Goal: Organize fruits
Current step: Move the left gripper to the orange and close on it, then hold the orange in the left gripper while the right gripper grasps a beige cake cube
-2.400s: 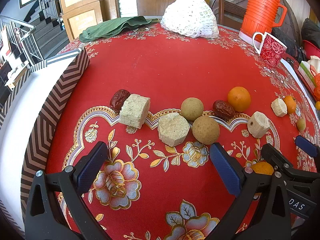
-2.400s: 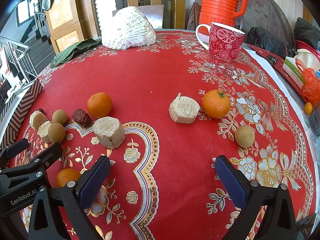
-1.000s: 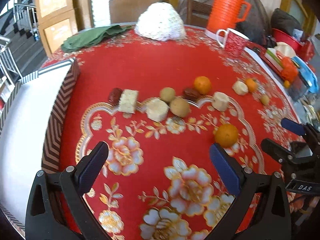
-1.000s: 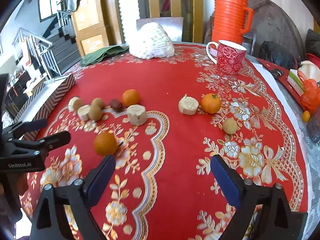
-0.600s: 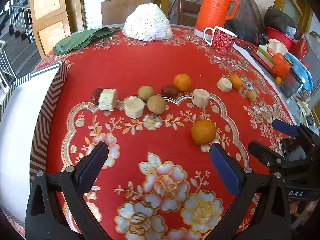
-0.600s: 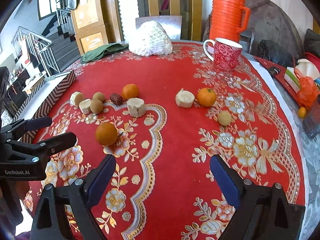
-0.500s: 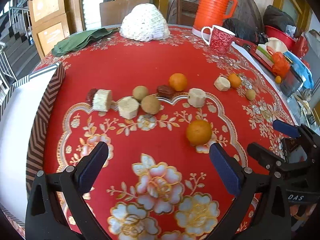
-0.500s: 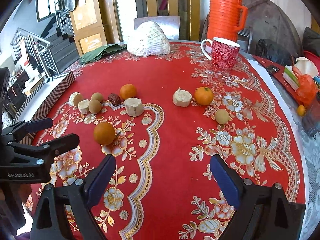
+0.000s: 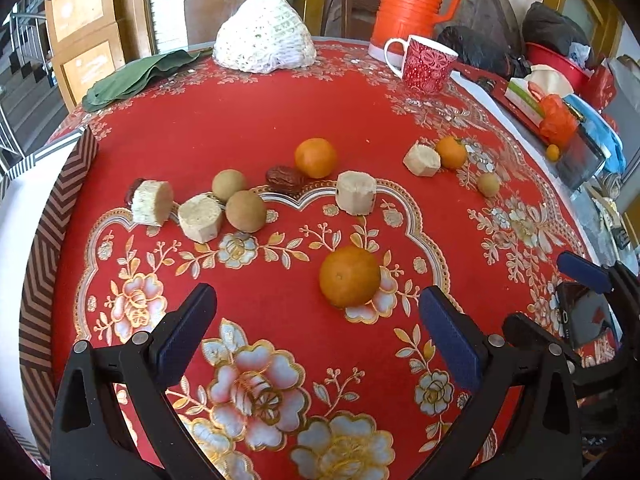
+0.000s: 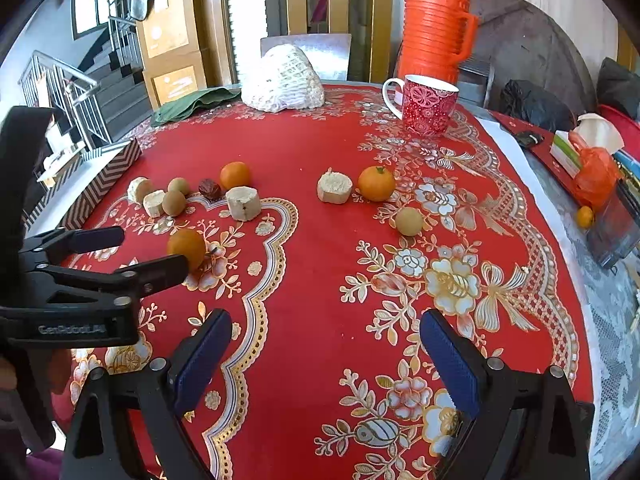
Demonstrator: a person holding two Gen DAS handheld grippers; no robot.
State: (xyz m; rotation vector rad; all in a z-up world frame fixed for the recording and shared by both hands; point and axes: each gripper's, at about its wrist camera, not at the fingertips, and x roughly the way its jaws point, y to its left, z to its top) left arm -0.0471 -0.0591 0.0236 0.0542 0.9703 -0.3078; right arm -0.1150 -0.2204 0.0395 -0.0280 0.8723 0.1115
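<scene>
My left gripper point(image 9: 316, 320) is open above the red flowered tablecloth point(image 9: 248, 120), and the nearest orange point(image 9: 349, 276) lies free just beyond its fingertips. Farther off is a row of beige cake pieces point(image 9: 200, 223), two longans point(image 9: 245, 211), a date point(image 9: 285, 179) and a second orange point(image 9: 315, 157). A third orange point(image 9: 451, 152), another cake piece point(image 9: 422, 160) and a longan point(image 9: 488, 184) lie to the right. My right gripper point(image 10: 326, 360) is open and empty over bare cloth. In its view the left gripper point(image 10: 148, 250) partly covers the nearest orange point(image 10: 187, 247).
At the table's far side stand a red mug point(image 9: 428, 65), an orange thermos point(image 9: 412, 4), a white crocheted cover point(image 9: 264, 36) and a green cloth point(image 9: 136, 74). A chevron-patterned box point(image 9: 44, 240) borders the left edge. Bags and boxes point(image 10: 592, 168) crowd the right edge.
Both grippers have pulled back and up from the table, staying open. The nearest orange, once beside the left gripper's right finger, now sits ahead between its fingertips.
</scene>
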